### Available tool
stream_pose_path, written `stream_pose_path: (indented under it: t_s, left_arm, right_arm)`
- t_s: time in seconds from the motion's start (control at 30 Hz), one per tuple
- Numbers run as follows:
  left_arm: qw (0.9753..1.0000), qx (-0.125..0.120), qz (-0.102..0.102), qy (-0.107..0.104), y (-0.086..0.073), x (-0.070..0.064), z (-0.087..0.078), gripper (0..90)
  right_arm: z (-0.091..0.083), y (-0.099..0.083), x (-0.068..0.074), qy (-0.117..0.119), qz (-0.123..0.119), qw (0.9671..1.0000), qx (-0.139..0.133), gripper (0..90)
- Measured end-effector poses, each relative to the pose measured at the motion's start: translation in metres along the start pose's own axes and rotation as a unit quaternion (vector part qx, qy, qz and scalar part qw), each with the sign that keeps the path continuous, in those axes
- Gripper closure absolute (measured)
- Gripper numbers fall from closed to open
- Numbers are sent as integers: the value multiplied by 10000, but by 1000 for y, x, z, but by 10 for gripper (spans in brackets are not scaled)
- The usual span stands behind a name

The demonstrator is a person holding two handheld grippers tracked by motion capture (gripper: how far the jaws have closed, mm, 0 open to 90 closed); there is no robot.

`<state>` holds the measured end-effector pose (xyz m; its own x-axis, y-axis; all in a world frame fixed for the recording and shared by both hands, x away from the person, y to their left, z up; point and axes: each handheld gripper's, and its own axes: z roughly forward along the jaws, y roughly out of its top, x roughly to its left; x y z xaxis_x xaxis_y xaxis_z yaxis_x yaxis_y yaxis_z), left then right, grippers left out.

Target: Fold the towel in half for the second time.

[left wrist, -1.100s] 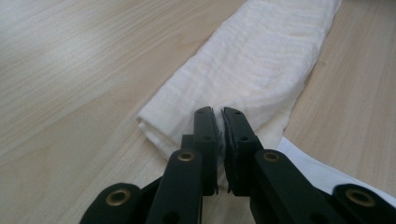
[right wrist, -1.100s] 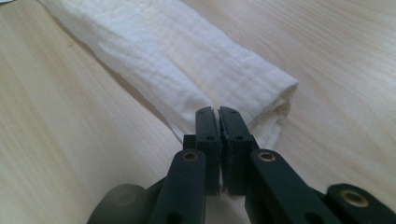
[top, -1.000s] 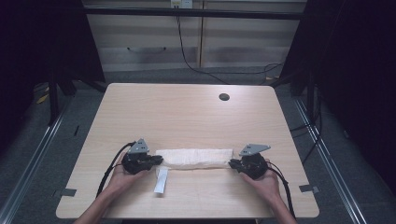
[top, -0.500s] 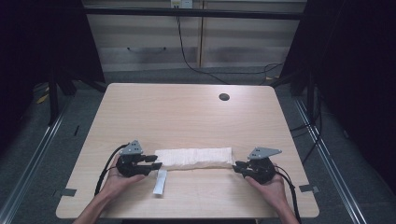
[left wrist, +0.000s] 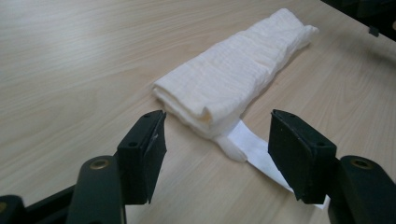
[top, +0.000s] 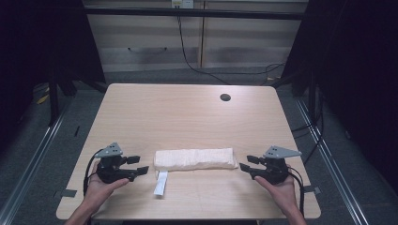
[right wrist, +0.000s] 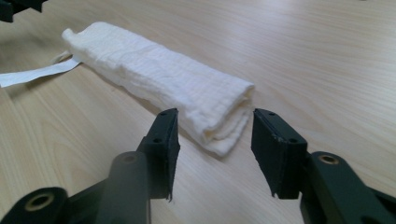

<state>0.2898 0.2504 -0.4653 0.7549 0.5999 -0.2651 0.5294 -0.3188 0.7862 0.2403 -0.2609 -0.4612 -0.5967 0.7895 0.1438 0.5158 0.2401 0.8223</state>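
My left tongs (top: 139, 164) rest low near the front edge of the surface (top: 187, 112), at about 8 o'clock from its middle, with my hand (top: 101, 185) behind them. Their jaws are spread wide and hold nothing. My right tongs (top: 248, 163) sit at about 4 o'clock from the middle, also spread and empty, with my right hand (top: 280, 187) beneath them.

The folded white towel (top: 195, 159) lies flat between the two pairs of tongs, its long axis running from 9 to 3 o'clock across the front part of the surface. Its left end is near my left tongs but apart from them, with bare wood showing in the gap; its right end is likewise just short of my right tongs, not touching.

In the left gripper view the towel (left wrist: 233, 77) stretches away toward 1 o'clock, and its near folded end sits just beyond the open gap between my jaws, clear of both pads. A white label strip (left wrist: 257, 156) trails from under that end toward 4 o'clock and passes behind the right-hand jaw.

In the right gripper view the towel (right wrist: 159, 88) runs off toward 10 o'clock, its layered near end lying just ahead of the gap between my jaws, a little in front of their tips. The label strip (right wrist: 39, 73) shows at the far end, flat on the wood.

From above, the strip (top: 161, 183) points toward 6 o'clock from the towel's left end. A small dark round hole (top: 225, 97) sits well apart near the far edge, at about 1 o'clock.
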Motion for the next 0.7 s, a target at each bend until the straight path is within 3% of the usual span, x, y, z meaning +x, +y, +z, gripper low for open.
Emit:
stream_pose_path:
  t_s: [0.13,0.23,0.33,0.4,0.63,0.7]
  left_arm:
    - [9995,138,-133,252,-11,8,-9,318]
    - [9984,127,-337,443,-22,16,-12,314]
    - [9969,100,-366,692,-28,21,-17,272]
    - [9963,-33,-484,712,-31,23,-20,261]
    - [9960,92,-558,699,-38,29,-14,164]
    - [9959,140,-553,698,-38,27,-11,163]
  right_arm:
    - [-17,-6,-8,-267,147,9995,-106,456]
    - [-27,-13,-14,-398,293,9987,-129,419]
    - [-34,-24,-21,-575,451,9972,-171,404]
    - [-38,-34,-27,-684,574,9957,-226,394]
    - [-38,-49,-40,-877,812,9928,-119,360]
    - [-30,-51,-41,-990,768,9920,164,339]
